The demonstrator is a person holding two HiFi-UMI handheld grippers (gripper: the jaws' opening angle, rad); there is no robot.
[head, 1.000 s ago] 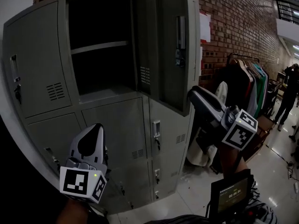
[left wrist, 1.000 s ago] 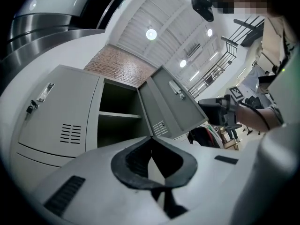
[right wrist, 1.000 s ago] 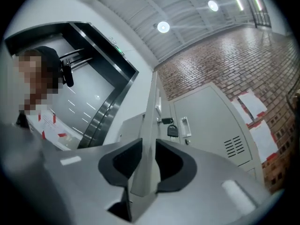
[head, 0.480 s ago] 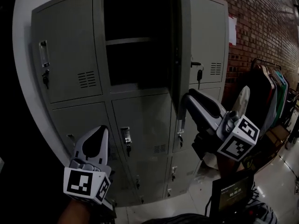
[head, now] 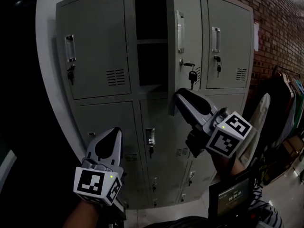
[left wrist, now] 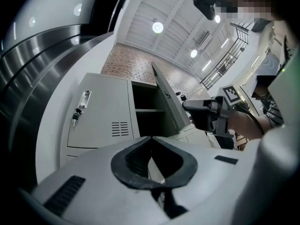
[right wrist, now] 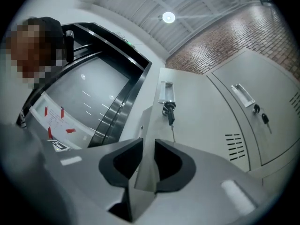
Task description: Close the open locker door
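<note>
The grey locker bank (head: pixel 102 42) has one open door (head: pixel 183 51) at its upper middle, swung partway over the dark compartment (head: pixel 145 56). A key (head: pixel 192 75) hangs from that door's lock. My right gripper (head: pixel 176 99) is at the door's lower edge. In the right gripper view the door's (right wrist: pixel 197 121) thin edge runs between the pads of my right gripper (right wrist: pixel 149 142), which press on it. My left gripper (head: pixel 111 134) hangs lower left, away from the door, and holds nothing. In the left gripper view its tips (left wrist: pixel 150 138) meet.
Closed lockers with handles and keys flank the open one, such as the right neighbour (head: pixel 228 42). A brick wall (head: pixel 280 23) and a rack of hanging clothes (head: pixel 285 94) stand to the right. A small screen (head: pixel 230 196) sits low near my right arm.
The door has swung from wide open to partway over the compartment. My right gripper went with it at the lower edge. The left gripper stayed low.
</note>
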